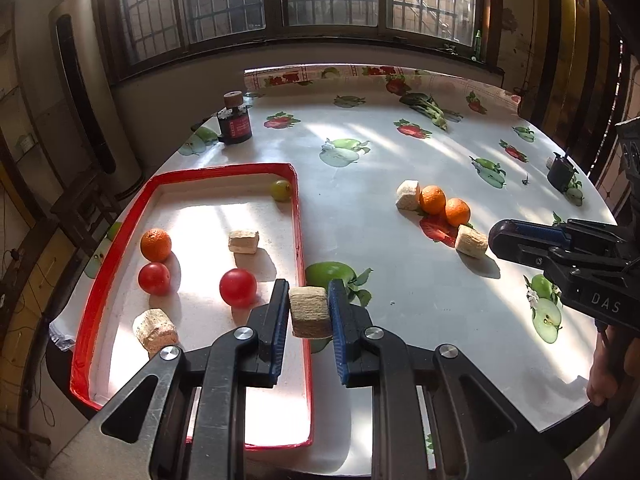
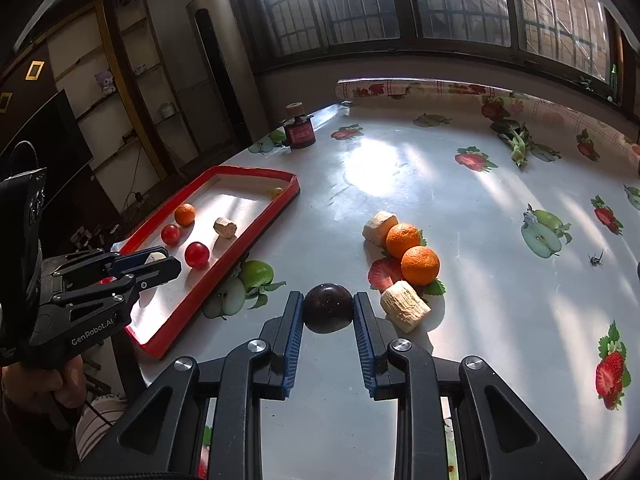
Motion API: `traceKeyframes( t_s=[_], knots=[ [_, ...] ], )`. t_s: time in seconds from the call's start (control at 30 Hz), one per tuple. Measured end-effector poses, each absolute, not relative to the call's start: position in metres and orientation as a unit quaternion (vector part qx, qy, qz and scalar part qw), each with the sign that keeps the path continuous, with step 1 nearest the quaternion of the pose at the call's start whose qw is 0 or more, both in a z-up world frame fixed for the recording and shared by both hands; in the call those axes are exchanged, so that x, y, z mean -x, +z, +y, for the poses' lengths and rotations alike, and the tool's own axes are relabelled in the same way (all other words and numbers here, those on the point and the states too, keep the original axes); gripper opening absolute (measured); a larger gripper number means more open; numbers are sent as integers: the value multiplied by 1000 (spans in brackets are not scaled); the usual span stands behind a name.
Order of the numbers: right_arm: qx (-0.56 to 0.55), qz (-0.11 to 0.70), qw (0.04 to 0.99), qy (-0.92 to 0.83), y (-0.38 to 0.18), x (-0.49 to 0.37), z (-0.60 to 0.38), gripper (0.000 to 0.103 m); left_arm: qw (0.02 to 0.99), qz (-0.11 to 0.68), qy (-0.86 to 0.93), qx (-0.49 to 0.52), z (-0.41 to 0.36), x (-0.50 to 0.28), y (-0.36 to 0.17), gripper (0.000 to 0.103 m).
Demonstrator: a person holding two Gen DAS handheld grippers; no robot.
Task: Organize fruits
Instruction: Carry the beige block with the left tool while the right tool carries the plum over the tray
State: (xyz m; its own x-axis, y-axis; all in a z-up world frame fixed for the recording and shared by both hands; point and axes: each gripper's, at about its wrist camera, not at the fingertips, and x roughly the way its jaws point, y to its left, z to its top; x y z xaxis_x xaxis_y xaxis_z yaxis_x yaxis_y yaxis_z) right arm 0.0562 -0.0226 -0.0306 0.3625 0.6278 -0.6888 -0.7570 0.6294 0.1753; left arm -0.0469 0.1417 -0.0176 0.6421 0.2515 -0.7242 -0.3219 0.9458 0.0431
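My left gripper (image 1: pixel 309 308) is shut on a beige cut chunk (image 1: pixel 310 312) above the right rim of the red-edged tray (image 1: pixel 298 216). The tray holds an orange (image 1: pixel 155 245), two red tomatoes (image 1: pixel 237 287), a green grape (image 1: pixel 281 190) and two beige chunks (image 1: pixel 243 241). My right gripper (image 2: pixel 329 312) is shut on a dark purple fruit (image 2: pixel 329 308) just above the table. Beside it on the table lie two oranges (image 2: pixel 420 265) and two beige chunks (image 2: pixel 405 312). The right gripper also shows in the left wrist view (image 1: pixel 500 236).
A dark jar with a cork lid (image 1: pixel 235 120) stands at the table's far left. Green vegetables (image 1: pixel 430 110) lie at the far side. A small dark container (image 1: pixel 560 172) sits at the right edge. The tablecloth (image 2: pixel 460 208) has printed fruit pictures.
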Motion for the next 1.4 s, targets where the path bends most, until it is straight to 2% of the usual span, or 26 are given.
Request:
traceKeyframes(
  t_s=[0.83, 1.4],
  knots=[
    [113, 360, 788, 487, -20, -20, 54, 25, 895, 372, 235, 76, 208, 90, -15, 17],
    [117, 376, 765, 510, -33, -34, 110, 25, 879, 375, 262, 137, 263, 117, -25, 17]
  ],
)
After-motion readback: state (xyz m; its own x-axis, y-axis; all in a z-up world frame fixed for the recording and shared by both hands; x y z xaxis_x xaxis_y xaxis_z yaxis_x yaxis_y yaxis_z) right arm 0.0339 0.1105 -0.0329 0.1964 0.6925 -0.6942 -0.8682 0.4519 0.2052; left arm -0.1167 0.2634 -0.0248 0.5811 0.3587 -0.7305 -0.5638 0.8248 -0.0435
